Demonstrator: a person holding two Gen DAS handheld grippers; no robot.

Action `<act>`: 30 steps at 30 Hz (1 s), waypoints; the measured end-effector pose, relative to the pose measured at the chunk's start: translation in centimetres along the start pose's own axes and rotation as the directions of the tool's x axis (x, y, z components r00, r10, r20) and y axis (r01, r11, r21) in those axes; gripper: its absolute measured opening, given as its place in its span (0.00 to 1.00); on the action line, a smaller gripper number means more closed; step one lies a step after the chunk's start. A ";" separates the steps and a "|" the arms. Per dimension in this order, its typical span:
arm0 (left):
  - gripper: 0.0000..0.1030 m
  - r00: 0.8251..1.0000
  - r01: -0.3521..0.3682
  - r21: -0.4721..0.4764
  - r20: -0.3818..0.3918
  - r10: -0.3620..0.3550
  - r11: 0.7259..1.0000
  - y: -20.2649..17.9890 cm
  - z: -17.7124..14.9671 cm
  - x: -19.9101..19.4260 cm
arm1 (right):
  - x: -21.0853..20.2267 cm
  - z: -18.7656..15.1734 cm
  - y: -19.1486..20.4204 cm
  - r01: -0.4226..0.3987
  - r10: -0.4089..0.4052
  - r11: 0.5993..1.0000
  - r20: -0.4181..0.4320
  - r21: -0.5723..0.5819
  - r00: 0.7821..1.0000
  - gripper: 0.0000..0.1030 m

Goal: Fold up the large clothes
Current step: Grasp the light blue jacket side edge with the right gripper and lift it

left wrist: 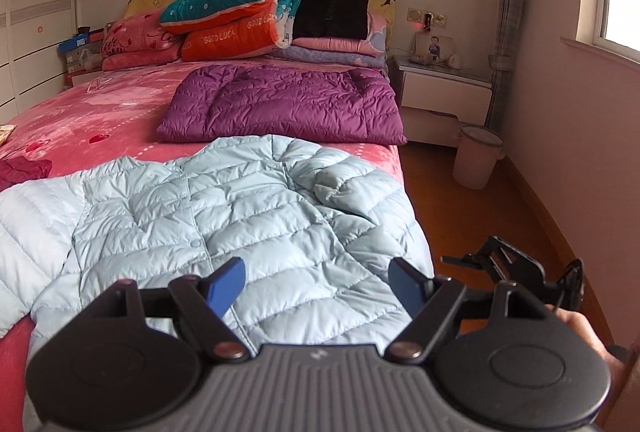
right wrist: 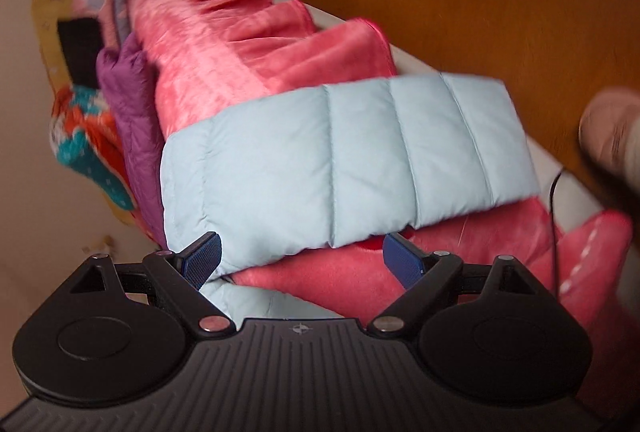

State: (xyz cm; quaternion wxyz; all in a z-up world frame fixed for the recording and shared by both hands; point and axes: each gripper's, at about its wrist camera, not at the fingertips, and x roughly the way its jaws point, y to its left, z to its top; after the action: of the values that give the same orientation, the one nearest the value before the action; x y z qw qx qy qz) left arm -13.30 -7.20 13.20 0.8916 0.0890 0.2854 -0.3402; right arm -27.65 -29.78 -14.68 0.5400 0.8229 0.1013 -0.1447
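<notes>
Pale blue down jacket spread on the bed, both tongs open and empty.

Left wrist view: the left tongs (left wrist: 316, 284) stand wide apart above the pale blue jacket (left wrist: 224, 216), gripping nothing; the jacket lies spread across the near end of the pink bed (left wrist: 100, 112), its edge reaching the bed's right side. Beyond it a folded purple jacket (left wrist: 284, 106) lies flat, with piled quilts (left wrist: 232, 20) at the headboard. The right tongs (left wrist: 504, 264) show at the lower right edge, over the floor.
Right wrist view, rolled sideways and blurred: the right tongs (right wrist: 302, 258) are spread open with nothing pinched, just before the blue jacket's (right wrist: 332, 160) quilted hem, which hangs over the bed's (right wrist: 224, 44) side.
</notes>
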 end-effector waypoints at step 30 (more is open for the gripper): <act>0.77 0.992 -0.078 -0.244 0.078 0.100 0.967 10.0 2.5 7.9 | 2.9 3.0 4.1 0.153 -0.050 0.954 0.366 -0.259 0.929 0.26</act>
State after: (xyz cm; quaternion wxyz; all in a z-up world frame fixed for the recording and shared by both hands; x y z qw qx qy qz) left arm -0.86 -4.97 10.35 0.9220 -0.0222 0.2801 -0.2663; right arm -24.02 -34.15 -13.28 0.6530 0.6910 0.0645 -0.3031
